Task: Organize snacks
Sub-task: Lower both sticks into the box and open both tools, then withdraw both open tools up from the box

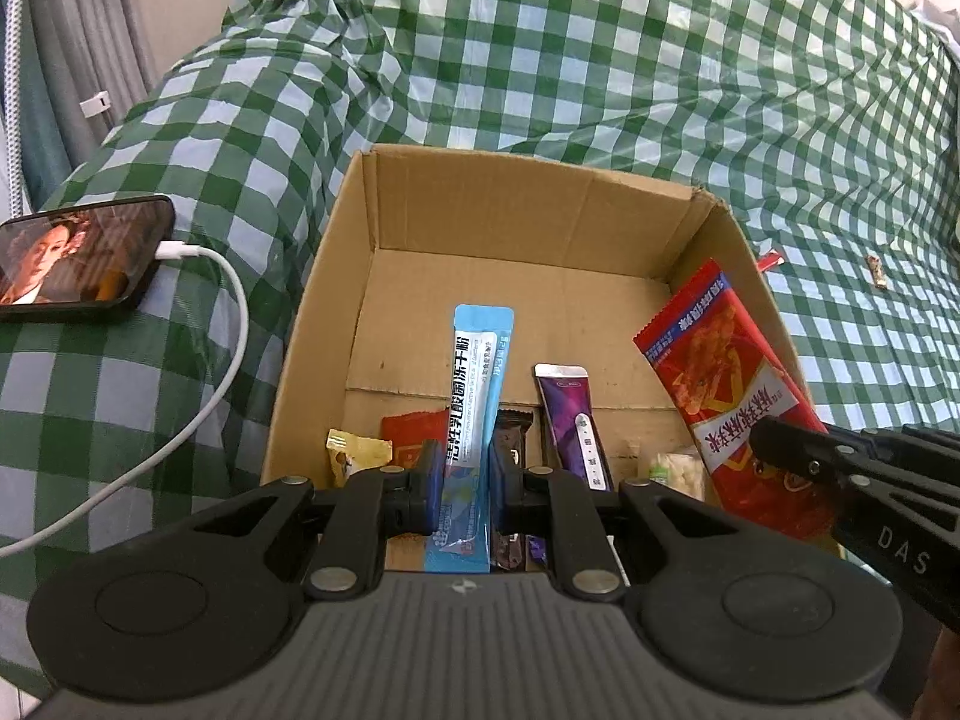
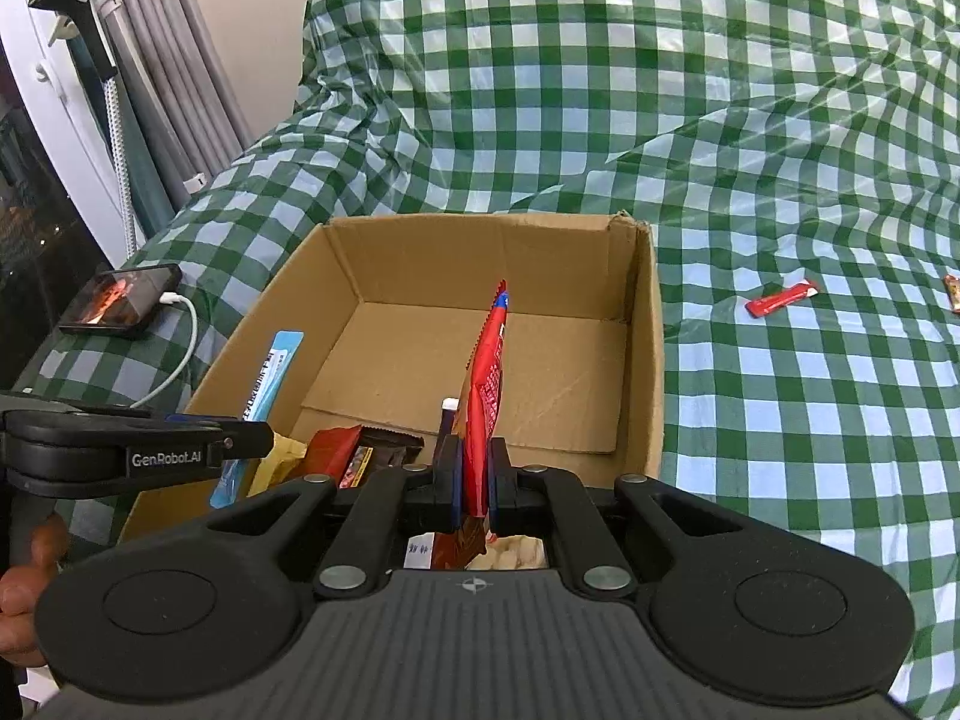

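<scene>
An open cardboard box (image 1: 516, 204) (image 2: 480, 252) sits on a green checked cloth. My left gripper (image 1: 467, 477) is shut on a long blue stick sachet (image 1: 477, 384), held upright over the box's near end. My right gripper (image 2: 475, 474) is shut on a red snack packet (image 2: 487, 384), seen edge-on over the box; in the left wrist view that red packet (image 1: 726, 384) leans at the box's right side. Inside the box lie a purple sachet (image 1: 573, 426), a yellow wrapper (image 1: 354, 450), a red wrapper (image 1: 414, 438) and a dark bar (image 1: 513, 438).
A phone (image 1: 84, 255) (image 2: 123, 300) with a white charging cable (image 1: 210, 360) lies left of the box. On the cloth to the right lie a small red stick (image 2: 783, 298) and another small snack (image 2: 952, 293). Curtains hang at the far left.
</scene>
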